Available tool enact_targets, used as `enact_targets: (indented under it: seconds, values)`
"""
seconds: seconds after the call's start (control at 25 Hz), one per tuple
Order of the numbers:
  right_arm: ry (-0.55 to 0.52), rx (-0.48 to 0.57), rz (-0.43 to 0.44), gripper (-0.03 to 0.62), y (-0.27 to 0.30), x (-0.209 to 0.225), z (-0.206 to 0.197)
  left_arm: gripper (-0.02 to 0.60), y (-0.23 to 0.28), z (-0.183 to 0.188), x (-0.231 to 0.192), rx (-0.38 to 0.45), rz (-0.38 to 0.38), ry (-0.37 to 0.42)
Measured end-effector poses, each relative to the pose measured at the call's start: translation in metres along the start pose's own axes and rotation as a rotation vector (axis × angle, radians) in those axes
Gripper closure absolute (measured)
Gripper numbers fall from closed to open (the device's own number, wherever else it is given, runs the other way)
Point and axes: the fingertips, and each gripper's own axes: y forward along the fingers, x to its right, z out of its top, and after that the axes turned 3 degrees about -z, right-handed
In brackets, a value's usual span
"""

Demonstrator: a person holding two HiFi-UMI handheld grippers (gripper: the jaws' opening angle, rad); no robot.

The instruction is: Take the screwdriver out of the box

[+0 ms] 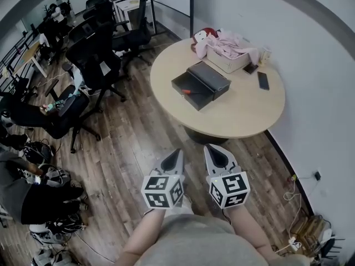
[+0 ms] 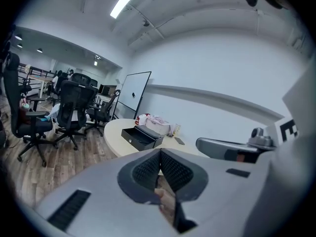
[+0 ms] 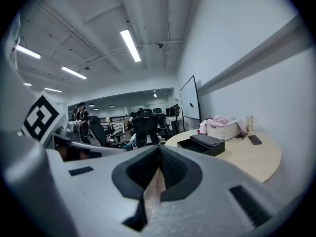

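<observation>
- Both pairs of my jaws are clenched on nothing. The left gripper shows its pads pressed together with only floor and table beyond them, and the right gripper looks the same.
- In the head view they sit side by side close to my body, over the wooden floor and short of the round table.
- I judge the step in hand to be the approach. I need to get to the table and part one pair of jaws before reaching in, since shut pads can take nothing.
- The screwdriver lies in the open tray of the black box. It shows as a small red-orange streak, far ahead and well apart from both grippers, roughly between their lines.
- To do it well, I would come in from above the open tray, close across the handle, and keep the pads clear of the tray walls.
- Farther off, a white basket of pink cloth and a phone lie out of the way.
</observation>
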Motion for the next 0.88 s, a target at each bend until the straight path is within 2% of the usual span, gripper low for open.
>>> enact_targets:
  seconds: [0.4,0.88]
  values:
    - [0.001,-0.012,0.002,0.594,0.088,0.020,0.025,0.578,0.065,0.032,-0.051,-0.030,-0.020,-0.007]
    - [-0.020,-0.018,-0.003,0.594,0.182,0.036,0.058,0.578,0.129,0.080,-0.112,-0.029,-0.029,-0.010]
